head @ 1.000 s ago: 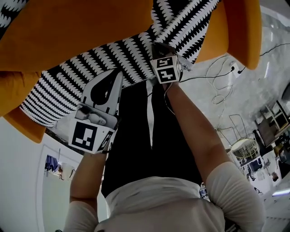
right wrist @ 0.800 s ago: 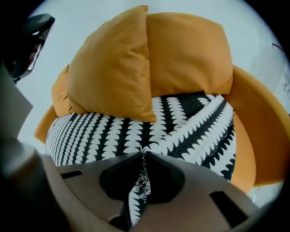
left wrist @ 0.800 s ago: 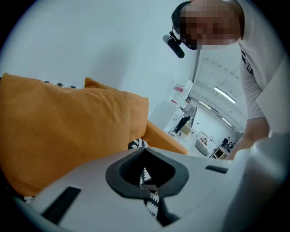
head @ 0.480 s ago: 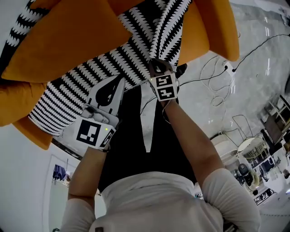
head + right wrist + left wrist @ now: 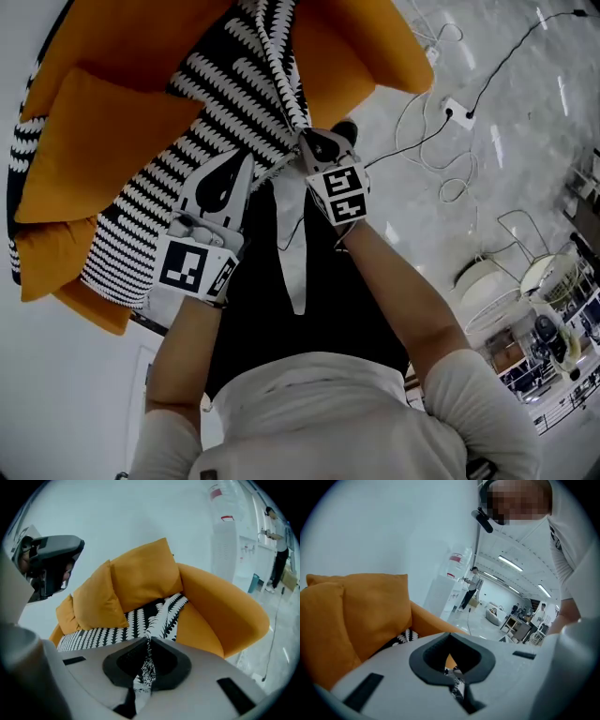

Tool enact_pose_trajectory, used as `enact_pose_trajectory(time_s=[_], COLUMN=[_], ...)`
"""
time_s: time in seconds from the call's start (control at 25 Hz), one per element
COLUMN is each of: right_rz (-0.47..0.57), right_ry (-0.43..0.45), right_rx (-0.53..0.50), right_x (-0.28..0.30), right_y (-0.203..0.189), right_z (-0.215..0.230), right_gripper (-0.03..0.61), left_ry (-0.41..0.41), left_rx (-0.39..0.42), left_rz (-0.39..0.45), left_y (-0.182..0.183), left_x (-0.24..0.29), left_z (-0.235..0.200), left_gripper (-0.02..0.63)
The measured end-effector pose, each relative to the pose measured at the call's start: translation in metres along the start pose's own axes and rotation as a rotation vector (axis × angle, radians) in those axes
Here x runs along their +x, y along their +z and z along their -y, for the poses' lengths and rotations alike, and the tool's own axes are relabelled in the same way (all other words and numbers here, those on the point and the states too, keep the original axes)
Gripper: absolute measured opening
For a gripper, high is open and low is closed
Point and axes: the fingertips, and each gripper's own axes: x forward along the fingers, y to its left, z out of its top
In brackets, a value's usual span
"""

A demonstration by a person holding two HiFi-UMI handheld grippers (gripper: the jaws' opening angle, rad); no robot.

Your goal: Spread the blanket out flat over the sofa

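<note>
Blanket [image 5: 223, 94] drawn lengthwise off sofa [image 5: 361, 52]; left hand-held gripper [image 5: 244, 161], right hand-held gripper [image 5: 312, 141] clamp it.

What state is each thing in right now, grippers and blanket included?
left gripper: shut on the blanket's edge.
right gripper: shut on the blanket's edge.
blanket: on the sofa seat, front edge lifted, gathered, not flat.
cushion: lying on the blanket.

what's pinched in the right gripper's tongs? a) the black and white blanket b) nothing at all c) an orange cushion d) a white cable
a: in the right gripper view, the blanket runs off the sofa into the right gripper, whose tongs are closed on a fold of it.
</note>
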Motion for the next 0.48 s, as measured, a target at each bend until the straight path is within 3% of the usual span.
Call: enact_pose_trajectory(time_s=[0.2,0.32,0.48], right_rz=[0.067,0.076,0.074], right_ry=[-0.052,-0.085,-0.135], right_rx=[-0.03,-0.008,0.008], right_x=[-0.059,-0.075,-0.063], right_y=[-0.015,-0.021,-0.054], right_z=[-0.045,-0.035,-0.017], right_gripper=[0.04,0.04,0.04], left_ry=[-0.039,-0.056,-0.073], left_rx=[0.046,0.064,0.071], left_rz=[0.032,0.025,0.024], left_y=[-0.004,-0.002,-0.034], left_x=[-0.069,-0.071,-0.068], left_z=[0.043,0.055,0.051], left_gripper=[0.009,0.009,0.009])
